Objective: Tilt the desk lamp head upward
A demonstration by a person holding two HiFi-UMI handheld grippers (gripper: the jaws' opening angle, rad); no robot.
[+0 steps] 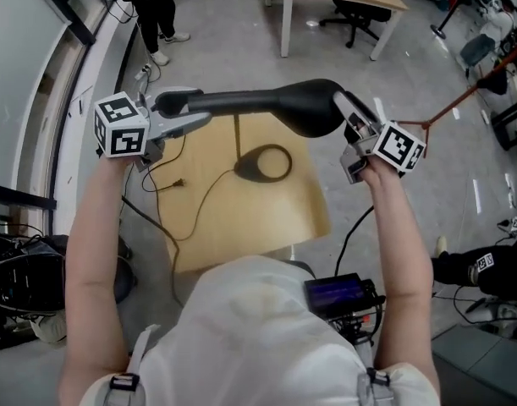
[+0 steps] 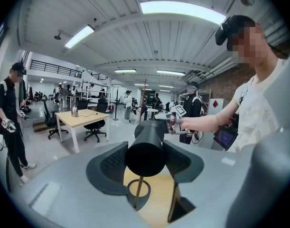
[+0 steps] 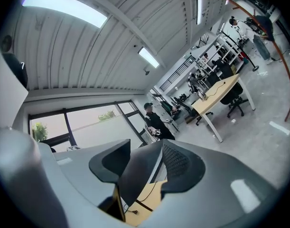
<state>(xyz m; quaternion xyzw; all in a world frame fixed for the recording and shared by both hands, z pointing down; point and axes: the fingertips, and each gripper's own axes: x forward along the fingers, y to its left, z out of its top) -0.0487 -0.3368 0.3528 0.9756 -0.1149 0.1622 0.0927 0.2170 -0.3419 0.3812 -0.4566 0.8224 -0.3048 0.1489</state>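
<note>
Fingers (image 3: 182,163) clasp lamp head (image 1: 309,108) and lamp arm (image 1: 233,101), covering both ends.

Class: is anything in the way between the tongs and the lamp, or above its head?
Nothing visible. The right tongs clasp the lamp head, the left tongs its arm. Only open room shows above the head.

My left gripper (image 2: 145,164) has its jaws flanking the desk lamp (image 2: 145,148) at its round black end, seemingly pressing it. At the far end sits my right gripper (image 2: 177,113); below, the ring base (image 2: 131,190) rests on the wooden table (image 2: 160,208).
</note>
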